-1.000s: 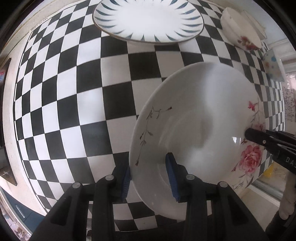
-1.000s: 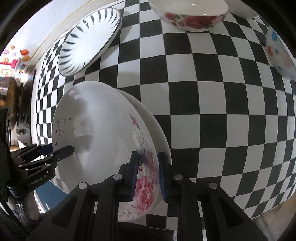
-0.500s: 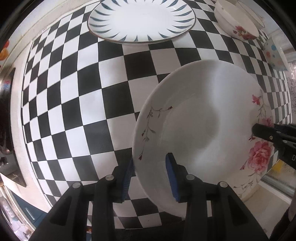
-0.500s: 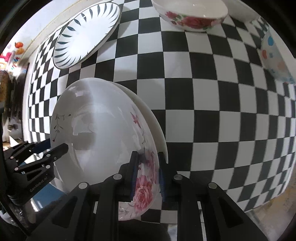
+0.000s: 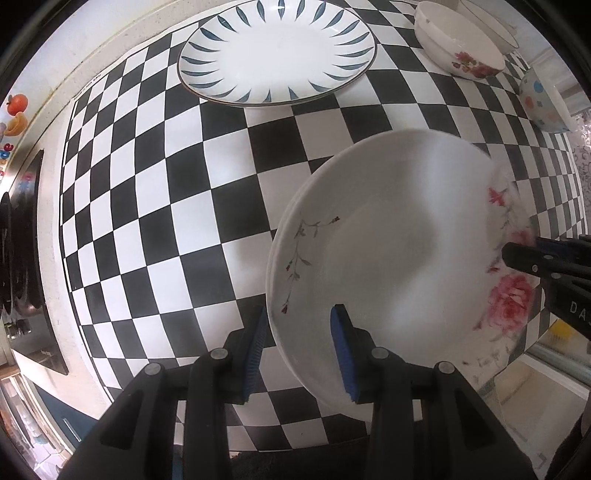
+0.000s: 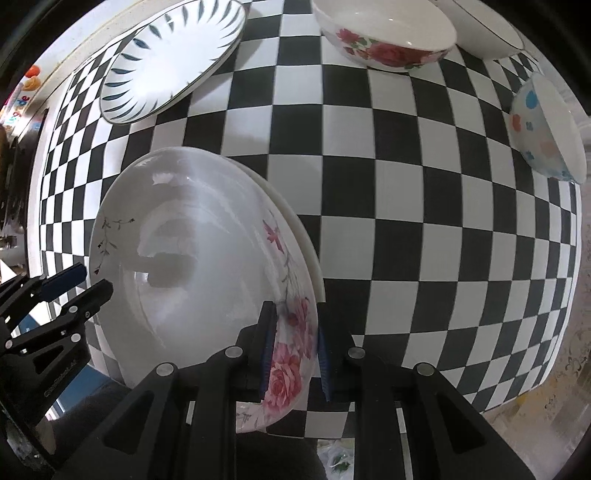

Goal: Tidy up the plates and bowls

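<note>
Both grippers hold one white plate with pink roses [image 5: 399, 251], lifted and tilted above the checkered table. My left gripper [image 5: 299, 347] is shut on its plain rim with a thin twig print. My right gripper [image 6: 293, 350] is shut on the rose-printed rim [image 6: 291, 354]. A second white rim shows right behind the held plate in the right wrist view [image 6: 295, 229]. A white plate with blue leaf marks [image 5: 277, 51] lies flat at the far side; it also shows in the right wrist view [image 6: 170, 59].
The black-and-white checkered table [image 5: 147, 206] spreads below. A rose-printed bowl [image 6: 388, 33] and another white bowl [image 6: 484, 33] stand at the far right. A dotted bowl [image 6: 546, 129] sits near the right edge. A dark stove edge [image 5: 22, 240] is at the left.
Both grippers have carried the plate further over the table; the leaf-patterned plate and the bowls have shifted in view. The grips are unchanged.
</note>
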`<state>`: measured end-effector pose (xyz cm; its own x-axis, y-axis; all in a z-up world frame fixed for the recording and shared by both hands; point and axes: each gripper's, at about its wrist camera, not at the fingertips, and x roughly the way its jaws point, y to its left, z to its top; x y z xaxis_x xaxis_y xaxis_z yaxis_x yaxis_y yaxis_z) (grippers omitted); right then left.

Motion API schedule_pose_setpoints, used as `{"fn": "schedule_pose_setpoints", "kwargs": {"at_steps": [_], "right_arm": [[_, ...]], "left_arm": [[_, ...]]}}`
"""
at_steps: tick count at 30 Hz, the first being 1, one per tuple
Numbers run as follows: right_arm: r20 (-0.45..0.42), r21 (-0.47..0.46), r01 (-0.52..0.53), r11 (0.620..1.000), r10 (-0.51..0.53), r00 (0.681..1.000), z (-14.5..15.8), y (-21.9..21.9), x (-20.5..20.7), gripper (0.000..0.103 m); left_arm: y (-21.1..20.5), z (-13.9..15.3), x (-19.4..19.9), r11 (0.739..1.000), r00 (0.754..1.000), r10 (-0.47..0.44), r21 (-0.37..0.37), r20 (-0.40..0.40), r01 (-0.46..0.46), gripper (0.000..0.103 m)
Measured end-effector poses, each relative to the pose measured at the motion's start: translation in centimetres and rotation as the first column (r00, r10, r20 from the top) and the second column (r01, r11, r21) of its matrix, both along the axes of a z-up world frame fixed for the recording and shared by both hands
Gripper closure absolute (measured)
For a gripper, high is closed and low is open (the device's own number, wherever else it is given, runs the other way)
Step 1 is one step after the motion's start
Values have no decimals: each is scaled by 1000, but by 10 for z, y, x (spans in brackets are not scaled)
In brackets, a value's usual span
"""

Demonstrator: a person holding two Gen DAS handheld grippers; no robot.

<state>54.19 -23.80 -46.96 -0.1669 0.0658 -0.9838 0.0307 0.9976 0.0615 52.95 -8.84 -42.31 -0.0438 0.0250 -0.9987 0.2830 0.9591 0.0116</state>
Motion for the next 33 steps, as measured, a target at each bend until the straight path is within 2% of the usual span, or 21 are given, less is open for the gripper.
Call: {"fn": "schedule_pose_setpoints", "kwargs": {"at_steps": [6, 7, 9, 11, 14, 17, 20, 25, 33], "right_arm": [[48, 37, 44, 998, -46, 998, 13, -6, -3, 77], [60, 38, 49, 998, -51, 997, 16, -6, -3, 73], [88, 28, 53, 998, -55, 995, 23, -6, -4, 57], [130, 2, 46, 999, -46, 990, 32, -5, -3, 28], [187, -40, 41, 998, -33, 982, 45, 0, -3, 24], [234, -55, 31, 998, -17, 972, 59, 7, -1, 8], [287, -49, 27, 998, -11, 958, 71, 11, 4, 8], [320, -50, 14, 999, 3, 948, 79, 21, 24, 8], [324, 11, 14, 1000, -17, 946, 75, 31, 71, 8]], "left_arm": [[13, 3, 3, 1000, 1000, 16, -6, 2, -16, 70], [15, 4, 2, 1000, 1000, 21, -9, 8, -21, 70], [20, 10, 2, 999, 999, 31, -14, 22, -31, 70], [23, 23, 1, 998, 998, 46, -39, 49, -44, 69], [31, 44, 2, 994, 987, 92, -70, 128, -83, 69], [39, 62, 6, 989, 972, 133, -83, 195, -119, 69], [46, 77, 15, 987, 956, 152, -84, 250, -135, 69], [57, 87, 35, 983, 945, 180, -84, 275, -163, 69], [78, 77, 91, 976, 938, 216, -77, 271, -203, 69]]}}
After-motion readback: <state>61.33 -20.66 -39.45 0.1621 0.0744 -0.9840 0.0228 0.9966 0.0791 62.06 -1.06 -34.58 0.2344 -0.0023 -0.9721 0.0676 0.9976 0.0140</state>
